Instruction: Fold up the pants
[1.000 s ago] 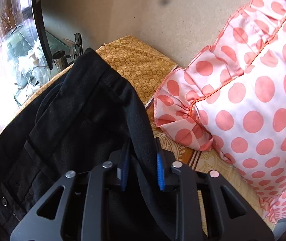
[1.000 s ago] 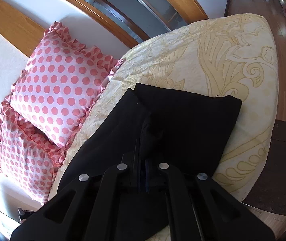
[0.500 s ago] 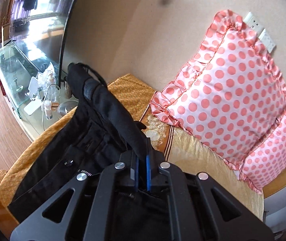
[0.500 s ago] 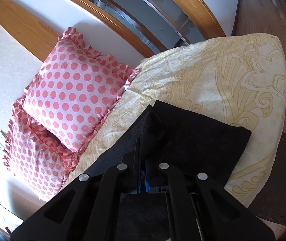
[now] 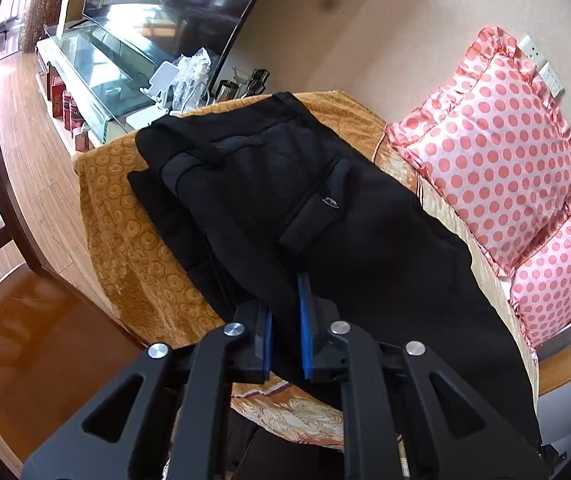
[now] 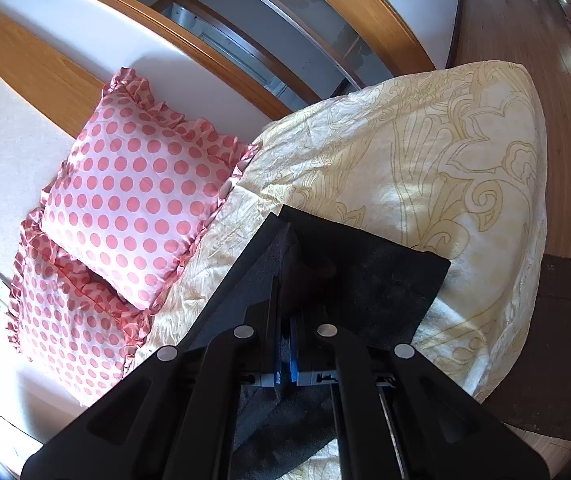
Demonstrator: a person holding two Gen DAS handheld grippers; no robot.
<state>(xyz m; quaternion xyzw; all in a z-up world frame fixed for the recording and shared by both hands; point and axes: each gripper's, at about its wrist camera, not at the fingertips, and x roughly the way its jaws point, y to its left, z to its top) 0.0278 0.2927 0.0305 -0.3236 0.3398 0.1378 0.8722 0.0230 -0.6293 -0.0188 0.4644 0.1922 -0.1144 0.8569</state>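
Pinching black pants [image 6: 369,280], right gripper [image 6: 284,312] level

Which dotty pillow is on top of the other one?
The bigger pillow, nearer the wooden headboard. Its lower corner lies over the other pillow, which pokes out from beneath it.

bed [image 6: 445,152] | on it: black pants [image 5: 325,208], dotted pillows [image 6: 133,184]

Plain black fabric pants [image 5: 325,200], white ruffled pillows [image 6: 133,200] with pink polka dots, cream bedspread [image 6: 425,152] with gold scrollwork, mustard blanket [image 5: 125,220] with ring pattern
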